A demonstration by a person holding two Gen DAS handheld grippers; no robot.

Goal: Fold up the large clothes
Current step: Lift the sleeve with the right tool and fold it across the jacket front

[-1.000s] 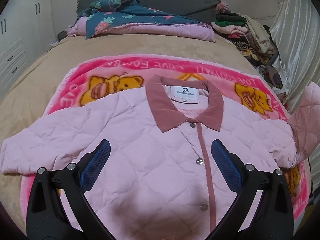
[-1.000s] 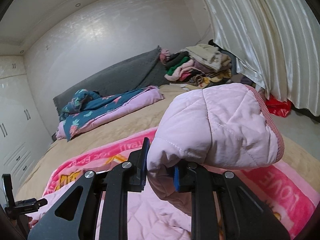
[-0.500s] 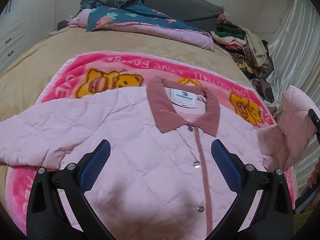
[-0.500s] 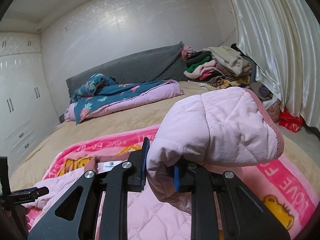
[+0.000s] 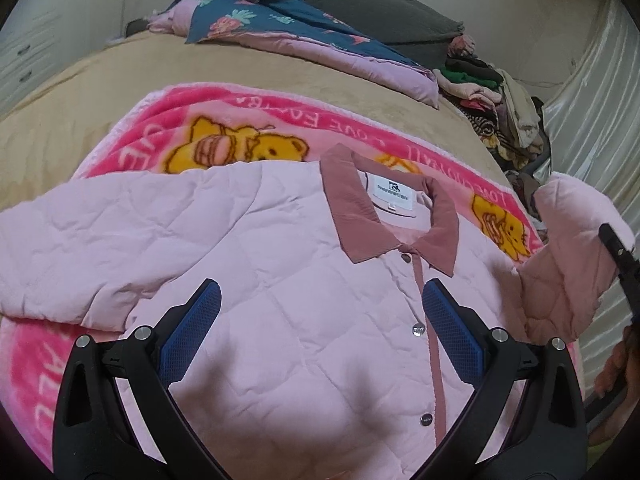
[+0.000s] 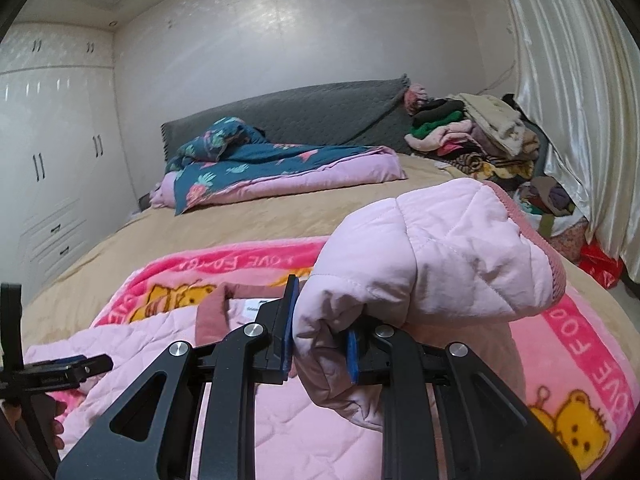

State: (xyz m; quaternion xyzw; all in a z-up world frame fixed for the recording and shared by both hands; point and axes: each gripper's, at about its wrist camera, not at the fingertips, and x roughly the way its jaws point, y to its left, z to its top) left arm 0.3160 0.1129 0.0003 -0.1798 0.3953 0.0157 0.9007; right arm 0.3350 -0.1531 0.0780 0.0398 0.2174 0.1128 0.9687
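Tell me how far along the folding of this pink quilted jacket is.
Early. Done: the jacket lies spread front-up on the pink bear blanket, collar away from the cameras. In hand: the right gripper is shut on one sleeve, lifted off the bed. The left gripper hangs open above the chest, holding nothing. Left: laying that sleeve across, the other sleeve, which lies flat, then the body folds.

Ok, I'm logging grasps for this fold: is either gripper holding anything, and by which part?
The right gripper is shut on the pink quilted jacket, pinching its sleeve near the cuff end. The left gripper is open over the jacket's front, holding nothing.
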